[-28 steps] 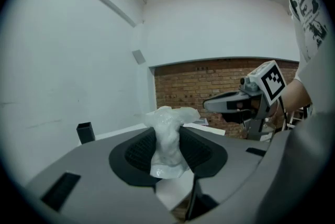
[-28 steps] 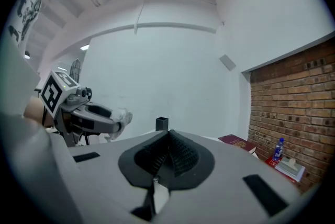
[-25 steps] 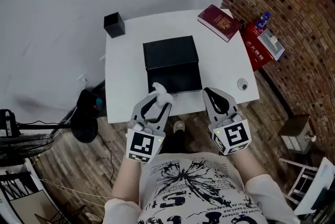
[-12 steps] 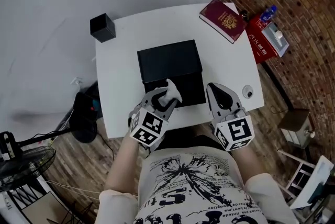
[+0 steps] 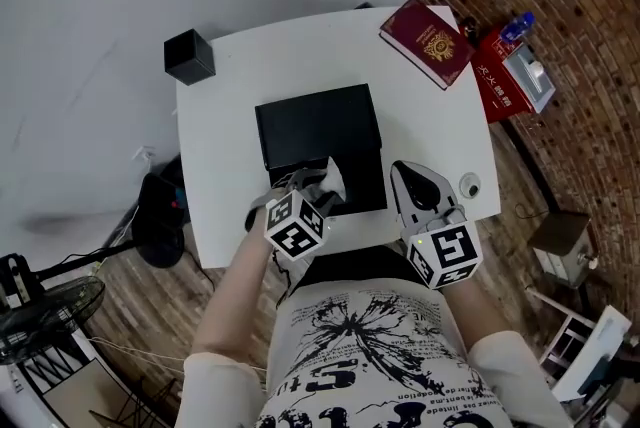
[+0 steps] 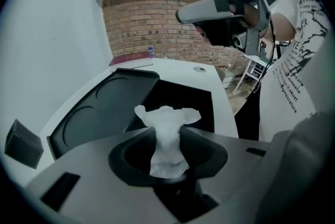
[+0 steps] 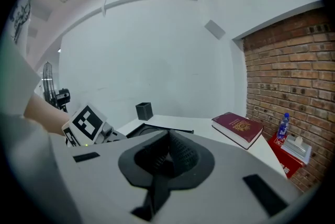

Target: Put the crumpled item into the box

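Left gripper view shows the left gripper (image 5: 318,188) clamped on the white crumpled item (image 6: 168,139), held above the near part of the open black box (image 5: 362,178) on the table (image 5: 220,141). The right gripper (image 7: 168,145), jaws together and empty, hovers just right of the box.

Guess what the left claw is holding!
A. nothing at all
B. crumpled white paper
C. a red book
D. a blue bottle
B: the left claw is shut on the crumpled white paper, which sticks up from between its jaws, close to the black box.
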{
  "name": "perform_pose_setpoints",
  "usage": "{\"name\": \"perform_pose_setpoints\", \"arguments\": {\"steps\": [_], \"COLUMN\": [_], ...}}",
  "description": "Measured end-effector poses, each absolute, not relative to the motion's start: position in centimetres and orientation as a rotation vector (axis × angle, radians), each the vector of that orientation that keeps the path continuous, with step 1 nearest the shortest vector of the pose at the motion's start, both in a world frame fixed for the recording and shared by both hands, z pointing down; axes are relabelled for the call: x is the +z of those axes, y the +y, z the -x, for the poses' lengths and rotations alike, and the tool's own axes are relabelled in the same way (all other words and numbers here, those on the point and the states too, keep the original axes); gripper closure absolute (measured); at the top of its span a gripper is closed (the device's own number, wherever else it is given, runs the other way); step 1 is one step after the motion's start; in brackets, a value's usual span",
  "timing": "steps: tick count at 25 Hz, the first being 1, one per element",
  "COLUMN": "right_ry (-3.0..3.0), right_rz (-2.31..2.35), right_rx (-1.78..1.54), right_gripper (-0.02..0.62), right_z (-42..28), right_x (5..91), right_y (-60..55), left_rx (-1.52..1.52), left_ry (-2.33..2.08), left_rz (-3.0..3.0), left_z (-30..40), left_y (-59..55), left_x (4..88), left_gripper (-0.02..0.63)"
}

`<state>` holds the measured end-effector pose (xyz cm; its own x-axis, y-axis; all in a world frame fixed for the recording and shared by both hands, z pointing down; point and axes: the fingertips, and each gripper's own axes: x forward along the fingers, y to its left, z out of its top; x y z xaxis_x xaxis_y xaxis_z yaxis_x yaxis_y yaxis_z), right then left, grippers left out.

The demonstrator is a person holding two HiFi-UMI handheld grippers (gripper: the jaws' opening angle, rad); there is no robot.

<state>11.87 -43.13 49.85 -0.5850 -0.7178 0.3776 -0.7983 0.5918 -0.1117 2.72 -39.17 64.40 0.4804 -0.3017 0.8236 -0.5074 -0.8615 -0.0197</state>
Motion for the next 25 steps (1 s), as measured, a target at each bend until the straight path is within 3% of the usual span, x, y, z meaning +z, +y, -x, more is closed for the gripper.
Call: {"name": "perform_pose_setpoints", "arguments": {"steps": [12, 25], "right_ry": [-2.511, -2.524], "right_rz": [-1.230, -1.175], "right_rx": [0.449, 0.430], "right_gripper": [0.581, 0.581], "right_z": [-13.8, -13.5], "right_x": [51.0, 50.3], "right_y": [-45.2, -45.3], "left_rx": [1.477, 1.368], "left_ry": [-0.560, -0.572], "left_rz": [-2.413, -2.470], "left_z": [-4.5, -4.9], "left_y": [-39.3, -38.7], "left_x": [68.5, 65.4], "left_gripper": [0.437, 0.327]}}
